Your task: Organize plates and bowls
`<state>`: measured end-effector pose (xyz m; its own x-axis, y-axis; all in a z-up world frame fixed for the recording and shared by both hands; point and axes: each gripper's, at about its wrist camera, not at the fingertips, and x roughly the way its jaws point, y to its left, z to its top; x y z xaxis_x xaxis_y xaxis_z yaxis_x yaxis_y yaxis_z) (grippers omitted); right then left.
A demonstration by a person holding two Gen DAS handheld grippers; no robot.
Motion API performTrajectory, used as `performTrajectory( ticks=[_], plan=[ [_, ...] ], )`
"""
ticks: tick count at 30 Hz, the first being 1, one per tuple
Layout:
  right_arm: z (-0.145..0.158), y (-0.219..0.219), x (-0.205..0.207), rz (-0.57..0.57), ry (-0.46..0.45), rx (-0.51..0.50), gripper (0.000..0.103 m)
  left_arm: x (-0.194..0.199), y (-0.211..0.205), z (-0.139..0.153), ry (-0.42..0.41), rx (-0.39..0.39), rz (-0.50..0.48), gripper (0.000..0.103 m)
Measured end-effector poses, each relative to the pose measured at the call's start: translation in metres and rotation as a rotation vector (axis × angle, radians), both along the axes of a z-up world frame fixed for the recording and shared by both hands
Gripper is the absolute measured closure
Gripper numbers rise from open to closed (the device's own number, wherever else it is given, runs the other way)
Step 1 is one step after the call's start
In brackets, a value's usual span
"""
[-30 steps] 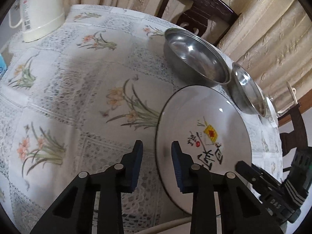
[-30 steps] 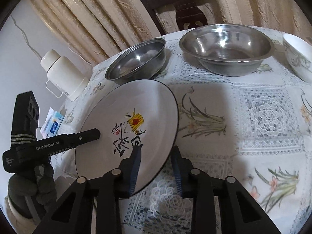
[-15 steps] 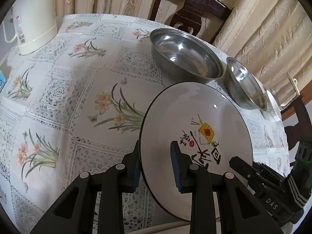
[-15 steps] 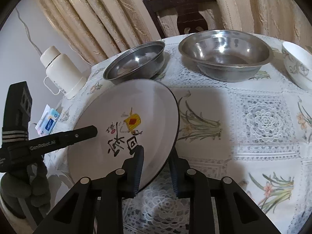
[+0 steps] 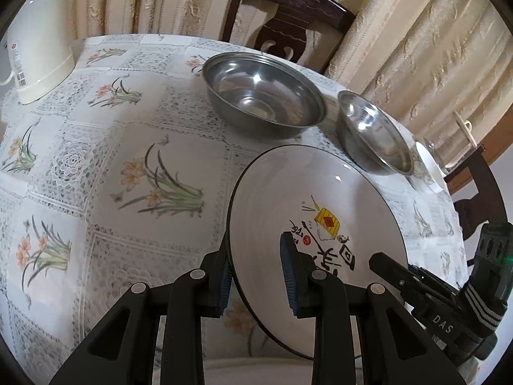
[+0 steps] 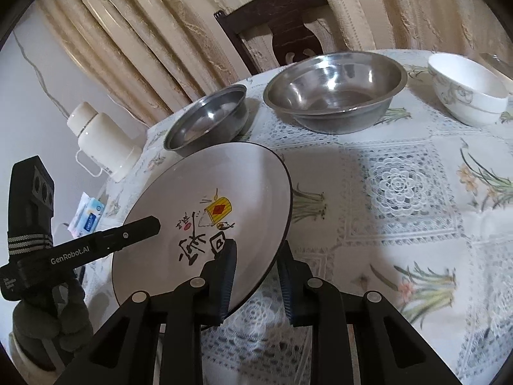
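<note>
Floral tablecloth (image 5: 96, 166): one plate (image 5: 307, 192), two steel bowls (image 5: 263, 96), one white bowl (image 6: 468, 89).

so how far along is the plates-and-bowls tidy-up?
Nothing looks stacked yet. In hand: the white plate with the black rim and printed drawing, tilted off the table, left gripper and right gripper each straddling its rim. Left: large steel bowl, small steel bowl and white patterned bowl sit apart.

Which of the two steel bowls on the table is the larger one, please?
The larger steel bowl is the one beside the white ceramic bowl; the smaller steel bowl sits nearer the white flask.
</note>
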<state>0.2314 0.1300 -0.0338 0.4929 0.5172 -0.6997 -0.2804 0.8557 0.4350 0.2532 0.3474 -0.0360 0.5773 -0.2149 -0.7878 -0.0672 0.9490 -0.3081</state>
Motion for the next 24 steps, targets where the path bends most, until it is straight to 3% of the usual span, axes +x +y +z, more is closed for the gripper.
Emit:
performTrajectory(
  ticks=[8, 24],
  plan=[
    [0.014, 0.0, -0.026, 0.024, -0.025, 0.037, 0.075, -0.036, -0.001, 0.017, -0.038, 0.008, 0.022, 0.074],
    [0.028, 0.024, -0.1, 0.147, -0.06, 0.036, 0.075, -0.146, 0.025, 0.019, -0.073, -0.02, 0.101, 0.074]
  ],
)
